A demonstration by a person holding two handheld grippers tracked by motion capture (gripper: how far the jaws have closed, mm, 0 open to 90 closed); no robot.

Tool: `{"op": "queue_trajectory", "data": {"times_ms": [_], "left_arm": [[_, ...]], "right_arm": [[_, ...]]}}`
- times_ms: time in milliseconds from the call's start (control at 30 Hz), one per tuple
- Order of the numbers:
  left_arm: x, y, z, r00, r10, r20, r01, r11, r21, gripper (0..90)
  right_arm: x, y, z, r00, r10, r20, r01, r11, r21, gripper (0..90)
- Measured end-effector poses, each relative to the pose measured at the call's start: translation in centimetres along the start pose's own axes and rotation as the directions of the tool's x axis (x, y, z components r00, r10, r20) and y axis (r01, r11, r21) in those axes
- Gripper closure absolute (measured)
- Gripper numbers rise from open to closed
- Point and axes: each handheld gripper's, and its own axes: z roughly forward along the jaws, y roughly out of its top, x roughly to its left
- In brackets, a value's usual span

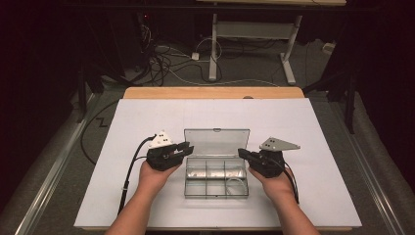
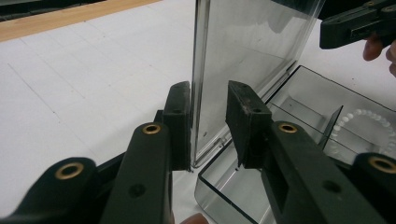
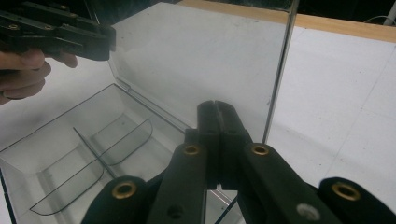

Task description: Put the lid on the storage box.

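Clear plastic lid (image 2: pixel 252 51) stands upright between the left claw's (image 2: pixel 208 123) parted jaws; the right claw (image 3: pixel 217 140) beside it is closed.

No readable text, labels, brands or numbers anywhere: none on the clear plastic box (image 1: pixel 216 169), its raised lid (image 1: pixel 216 142), the white worktop (image 1: pixel 313 161) or either hand-held gripper; a dark Z-like mark (image 1: pixel 102 122) on the floor is unclear.
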Motion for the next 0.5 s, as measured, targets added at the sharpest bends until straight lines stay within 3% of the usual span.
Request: {"op": "queue_trajectory", "data": {"times_ms": [500], "left_arm": [[-0.78,-0.19,-0.66,0.9999,0.016,-0.001,-0.016,0.9999,0.004,68.6]], "right_arm": [[0.37,-0.41,-0.35,1.0,-0.002,0.004,0.002,1.0,0.006,90.0]]}}
